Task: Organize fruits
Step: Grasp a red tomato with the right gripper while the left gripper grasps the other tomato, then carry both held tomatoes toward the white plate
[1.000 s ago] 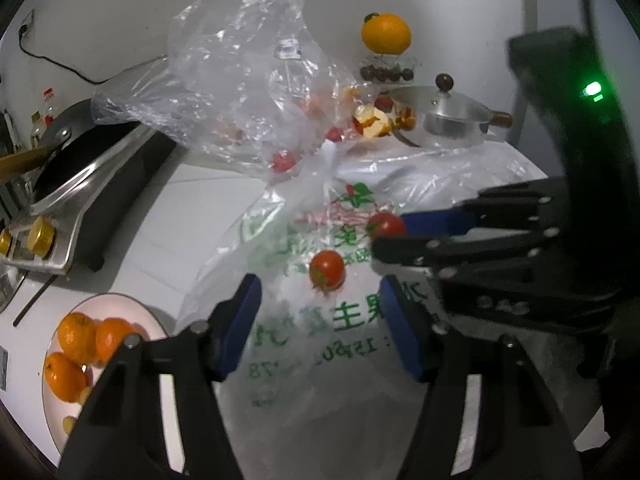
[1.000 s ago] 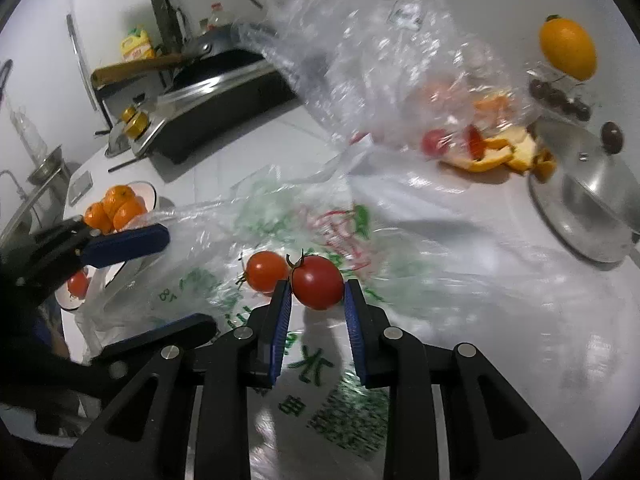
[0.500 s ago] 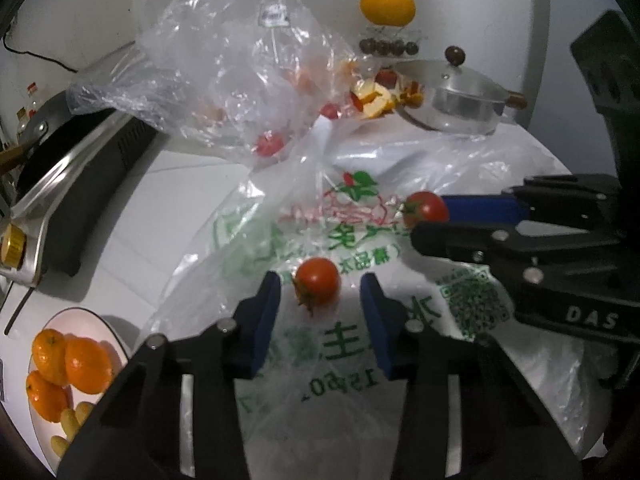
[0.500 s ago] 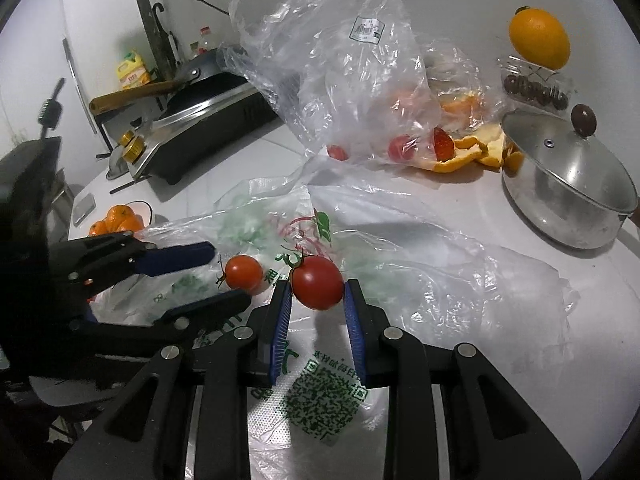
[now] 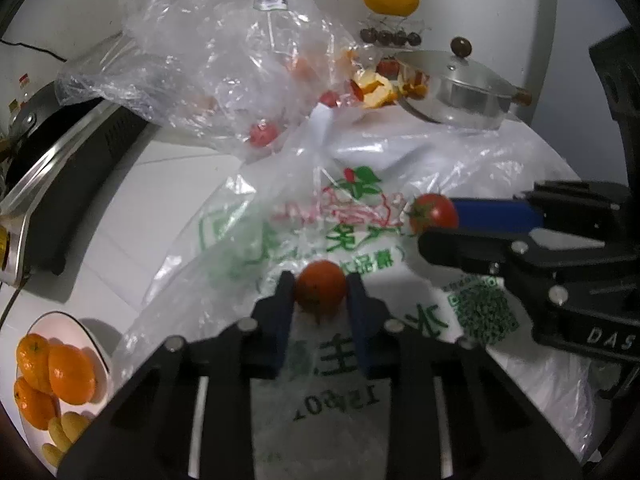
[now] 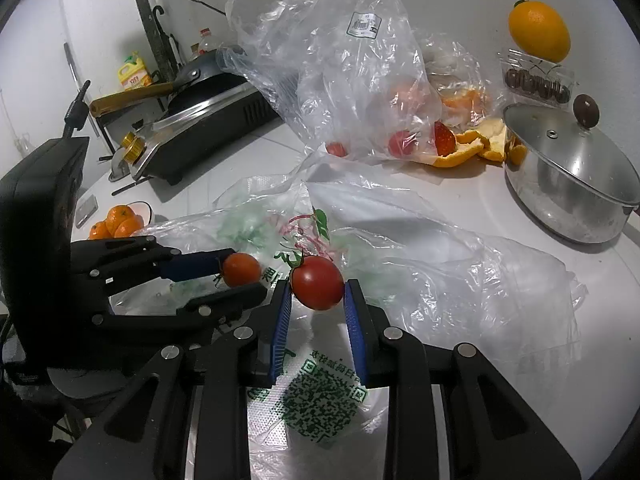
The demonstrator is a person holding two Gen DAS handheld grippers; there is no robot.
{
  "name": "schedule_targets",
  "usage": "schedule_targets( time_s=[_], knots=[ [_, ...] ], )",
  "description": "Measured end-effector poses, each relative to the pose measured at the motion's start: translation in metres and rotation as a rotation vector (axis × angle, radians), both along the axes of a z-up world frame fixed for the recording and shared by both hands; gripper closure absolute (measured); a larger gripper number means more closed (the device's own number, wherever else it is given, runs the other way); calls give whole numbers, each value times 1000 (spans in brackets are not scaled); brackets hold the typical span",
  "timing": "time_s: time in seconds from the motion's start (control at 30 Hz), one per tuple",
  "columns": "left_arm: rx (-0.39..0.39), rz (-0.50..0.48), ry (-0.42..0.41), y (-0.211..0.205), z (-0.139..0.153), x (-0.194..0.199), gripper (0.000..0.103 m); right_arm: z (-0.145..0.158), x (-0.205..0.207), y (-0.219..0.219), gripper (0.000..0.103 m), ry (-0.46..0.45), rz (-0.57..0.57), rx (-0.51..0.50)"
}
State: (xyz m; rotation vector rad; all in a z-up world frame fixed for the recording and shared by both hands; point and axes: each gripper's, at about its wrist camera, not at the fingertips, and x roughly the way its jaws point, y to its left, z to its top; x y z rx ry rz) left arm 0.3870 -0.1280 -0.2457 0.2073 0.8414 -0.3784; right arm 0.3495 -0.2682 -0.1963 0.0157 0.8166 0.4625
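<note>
My left gripper is shut on an orange-red tomato, just above the printed plastic bag; it also shows in the right wrist view. My right gripper is shut on a red tomato and holds it above the same bag; this tomato shows in the left wrist view at the right. A white plate of oranges sits at the lower left, seen in the right wrist view at far left.
A clear bag with small tomatoes stands behind. Orange peels, a lidded steel pot, a box of dark fruit with an orange on top sit at the back right. A gas stove with a pan is at the left.
My left gripper has closed its jaws onto the orange-red tomato on the bag. My right gripper has kept its tomato and lifted slightly back from the bag.
</note>
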Motion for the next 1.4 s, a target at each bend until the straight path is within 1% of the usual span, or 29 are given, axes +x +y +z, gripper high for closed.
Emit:
schedule_targets(
  time_s=[0.23,0.57,0.9,1.17,1.4],
  knots=[
    [-17,-7,-8,1,4,-6,76,-1,-1,0,74,-2,-3,-9],
    [-62,-27,-52,6,26,-28,76,11,-11,5,74,-24,-9,-31],
    [-95,-30,-108,14,51,-54,76,25,-30,11,74,-43,-10,-47],
    [-113,-16,-147,30,69,-79,76,42,-49,22,74,-73,2,-57],
    [-120,9,-166,51,75,-99,76,54,-64,38,74,-96,21,-67]
  ],
)
